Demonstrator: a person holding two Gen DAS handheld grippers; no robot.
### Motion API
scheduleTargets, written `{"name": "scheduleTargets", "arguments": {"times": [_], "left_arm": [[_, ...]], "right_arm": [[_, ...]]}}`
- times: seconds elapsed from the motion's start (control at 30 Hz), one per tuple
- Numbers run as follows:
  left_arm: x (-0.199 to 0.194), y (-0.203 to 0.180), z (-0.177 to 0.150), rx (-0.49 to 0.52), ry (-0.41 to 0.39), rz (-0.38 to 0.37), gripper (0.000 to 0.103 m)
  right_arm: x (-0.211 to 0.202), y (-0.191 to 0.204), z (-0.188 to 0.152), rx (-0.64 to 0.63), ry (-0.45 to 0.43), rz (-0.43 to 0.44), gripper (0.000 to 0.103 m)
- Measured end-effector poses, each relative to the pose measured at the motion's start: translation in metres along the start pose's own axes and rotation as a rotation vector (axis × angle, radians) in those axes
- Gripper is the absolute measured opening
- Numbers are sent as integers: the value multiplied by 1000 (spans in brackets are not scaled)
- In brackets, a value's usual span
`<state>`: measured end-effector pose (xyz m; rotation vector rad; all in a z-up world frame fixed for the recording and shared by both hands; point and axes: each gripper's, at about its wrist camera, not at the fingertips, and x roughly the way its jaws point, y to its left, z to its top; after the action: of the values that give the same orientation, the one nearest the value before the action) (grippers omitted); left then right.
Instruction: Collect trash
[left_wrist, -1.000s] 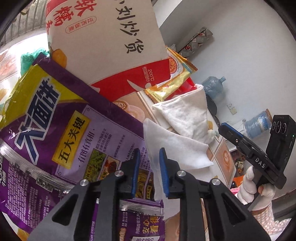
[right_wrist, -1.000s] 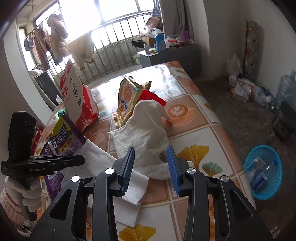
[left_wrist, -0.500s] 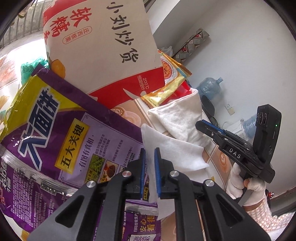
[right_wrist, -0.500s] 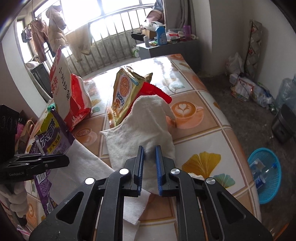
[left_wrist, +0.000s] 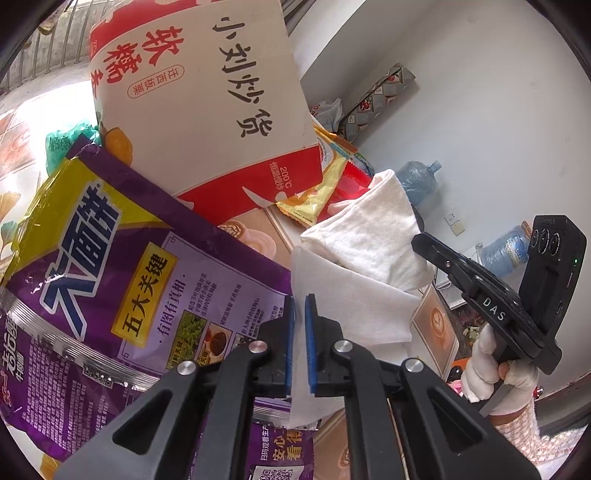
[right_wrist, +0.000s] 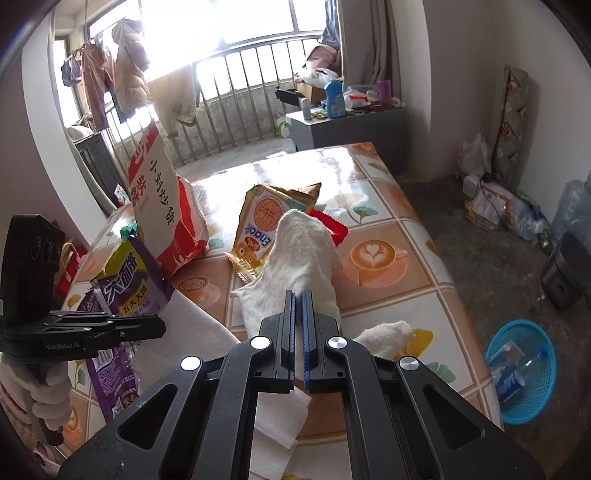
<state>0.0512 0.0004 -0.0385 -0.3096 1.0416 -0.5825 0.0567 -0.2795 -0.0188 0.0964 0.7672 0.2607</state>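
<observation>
My left gripper (left_wrist: 300, 300) is closing, and its pads pinch the edge of a thin white paper sheet (left_wrist: 354, 306), right beside a purple noodle packet (left_wrist: 110, 280). My right gripper (right_wrist: 298, 294) is closing too, its pads pressing on a thick white cloth (right_wrist: 295, 254) that humps up on the table. A yellow biscuit wrapper (right_wrist: 262, 225) and a red wrapper (right_wrist: 334, 227) lie just behind the cloth. A red-and-white paper bag (right_wrist: 162, 206) stands upright at the left. The cloth (left_wrist: 369, 236) also shows in the left wrist view, with the right gripper's fingers (left_wrist: 436, 251) on it.
The table (right_wrist: 399, 302) has a tile-patterned cover with coffee-cup prints. A blue basket (right_wrist: 524, 398) holding bottles stands on the floor at the right. Bags and water jugs (right_wrist: 495, 199) line the far wall. A railing and a grey cabinet (right_wrist: 347, 129) stand beyond the table.
Both pairs of jaws have gone from apart to nearly together: the left on the paper sheet, the right on the white cloth. The right gripper has come closer in the left wrist view.
</observation>
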Motion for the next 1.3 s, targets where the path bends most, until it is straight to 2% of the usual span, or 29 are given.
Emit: {"name": "scheduleTargets", "arguments": {"times": [0.23, 0.53, 0.87, 1.1, 1.3], "left_arm": [[-20, -9, 1, 19, -43, -43, 2], [-51, -19, 5, 15, -98, -120, 1], [-76, -27, 4, 28, -145, -120, 1], [-90, -48, -1, 75, -179, -133, 1], [-92, -59, -1, 106, -191, -120, 2]], "right_arm": [[-18, -2, 9, 20, -60, 42, 2], [-32, -4, 7, 38, -94, 29, 2], [-63, -15, 6, 78, -165, 34, 2], [-85, -20, 6, 92, -232, 30, 2], [-89, -24, 0, 104, -232, 17, 2]]}}
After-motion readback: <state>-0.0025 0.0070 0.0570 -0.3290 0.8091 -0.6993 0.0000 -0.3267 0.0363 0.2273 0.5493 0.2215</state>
